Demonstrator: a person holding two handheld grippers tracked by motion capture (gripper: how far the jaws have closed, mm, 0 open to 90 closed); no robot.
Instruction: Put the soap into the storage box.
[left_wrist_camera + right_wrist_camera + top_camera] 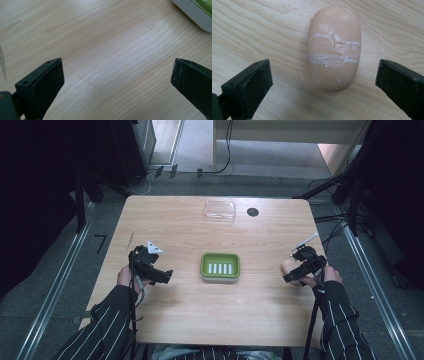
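In the right gripper view, our right tongs [324, 82] stand spread wide at the bottom of the frame, a jaw on either side of the peach soap bar [333, 47], which lies flat on the counter [249, 30] at centre frame, touching neither jaw. White scuff bands cross its top. In the high view the soap [288, 266] sits at the right of the frame, just beside our right tongs [295, 276]. Our left tongs [117, 80] are also spread, over bare wood. The green soap dish [220, 266] rests at centre frame, and a clear lid [219, 211] lies in the upper middle.
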